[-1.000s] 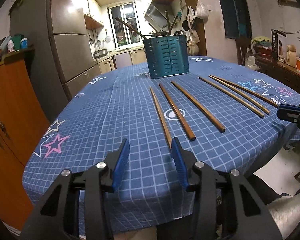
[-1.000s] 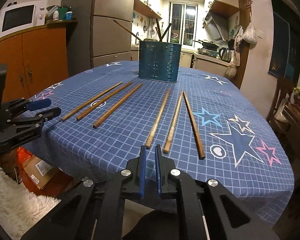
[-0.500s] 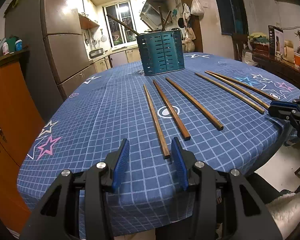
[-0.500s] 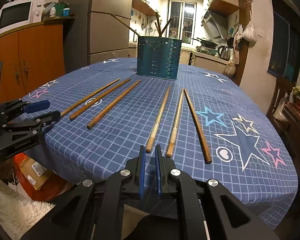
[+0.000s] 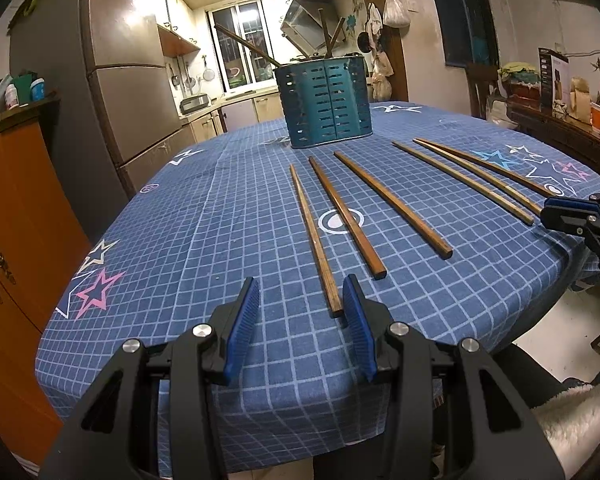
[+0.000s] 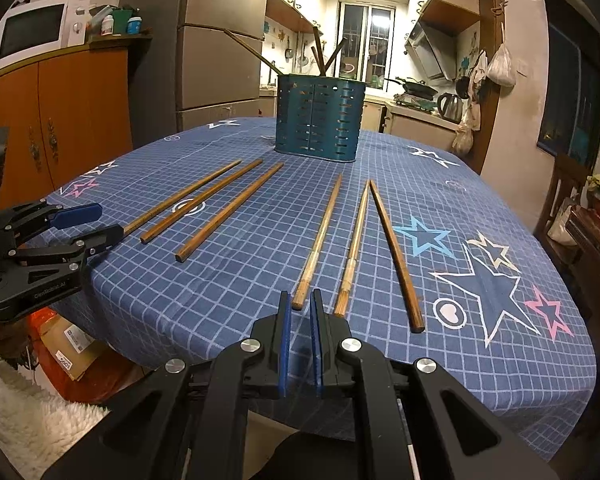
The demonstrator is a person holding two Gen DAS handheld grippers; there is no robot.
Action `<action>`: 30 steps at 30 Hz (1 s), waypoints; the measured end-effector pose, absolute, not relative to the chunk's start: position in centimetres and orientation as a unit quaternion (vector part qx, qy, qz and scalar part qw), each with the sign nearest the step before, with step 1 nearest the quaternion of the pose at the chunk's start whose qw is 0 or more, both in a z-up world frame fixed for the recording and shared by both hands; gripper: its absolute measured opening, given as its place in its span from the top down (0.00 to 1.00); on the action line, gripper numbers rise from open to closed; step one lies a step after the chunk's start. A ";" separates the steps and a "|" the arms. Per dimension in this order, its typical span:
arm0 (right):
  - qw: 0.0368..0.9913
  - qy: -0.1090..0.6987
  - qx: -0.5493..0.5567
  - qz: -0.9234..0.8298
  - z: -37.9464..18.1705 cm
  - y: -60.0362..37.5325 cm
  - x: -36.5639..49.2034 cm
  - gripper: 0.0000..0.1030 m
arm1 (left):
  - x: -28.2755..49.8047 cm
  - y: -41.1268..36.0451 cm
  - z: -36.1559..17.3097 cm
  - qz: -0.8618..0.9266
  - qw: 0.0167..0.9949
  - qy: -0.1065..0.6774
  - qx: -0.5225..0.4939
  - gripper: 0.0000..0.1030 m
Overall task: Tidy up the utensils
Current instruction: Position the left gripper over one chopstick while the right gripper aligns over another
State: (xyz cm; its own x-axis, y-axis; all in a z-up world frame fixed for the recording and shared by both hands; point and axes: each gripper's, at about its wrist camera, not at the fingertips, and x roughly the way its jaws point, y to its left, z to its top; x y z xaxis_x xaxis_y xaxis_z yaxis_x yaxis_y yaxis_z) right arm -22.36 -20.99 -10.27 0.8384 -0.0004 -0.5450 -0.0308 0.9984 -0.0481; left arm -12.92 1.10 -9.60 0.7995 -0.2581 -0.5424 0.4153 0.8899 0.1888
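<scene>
Two grippers, both empty, hovering at the near edge of the table (image 5: 172, 264). Left gripper (image 5: 298, 300) with jaws partly apart and nothing between the pads; right gripper (image 6: 300, 308) with jaws nearly together, only a thin slit between the blue pads, gripping nothing. Six chopsticks flat on the blue checked cloth, all short of the teal utensil holder (image 5: 327, 102), which stands upright toward the far side with a few sticks already leaning out of its top. Relative to that holder: a set of three toward the left gripper's side, fanned with far tips near the holder's base and thick ends pointing back at the tongs; another three off toward the right gripper's side, likewise running lengthwise from holder to table edge. Leftmost chopstick (image 5: 314, 236) the one that matters for the left hand: long axis almost straight along the gripper's line of sight, its near end just ahead of the right-hand pad (image 5: 356, 320), slightly off centre of the gap, seemingly not touching. Fourth chopstick (image 6: 320, 240) similarly placed for the right hand, butt end just beyond the fingertips and a little to one side. Probably a small sideways correction needed before closing on either; left hand better prepared, being already parted.
</scene>
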 end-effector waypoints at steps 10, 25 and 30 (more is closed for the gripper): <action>0.958 0.284 -0.028 0.007 -10.3 -20.9 -22.3 0.89 | -12.7 1.1 -9.6 -0.177 0.937 0.263 0.149 0.59; 0.959 0.283 -0.030 0.007 -10.3 -20.9 -22.4 0.82 | -12.7 1.2 -9.3 -0.176 0.940 0.255 0.146 0.57; 0.959 0.282 -0.037 0.006 -10.3 -20.5 -22.5 0.80 | -12.9 1.4 -9.2 -0.177 0.941 0.249 0.146 0.55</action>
State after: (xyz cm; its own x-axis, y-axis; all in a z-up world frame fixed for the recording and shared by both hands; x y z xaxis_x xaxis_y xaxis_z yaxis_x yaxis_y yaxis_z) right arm -22.52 -20.52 -10.27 0.8414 -0.0093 -0.5403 -0.0323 0.9972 -0.0675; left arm -12.91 1.37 -9.23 0.8135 -0.2614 -0.5195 0.4063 0.8947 0.1859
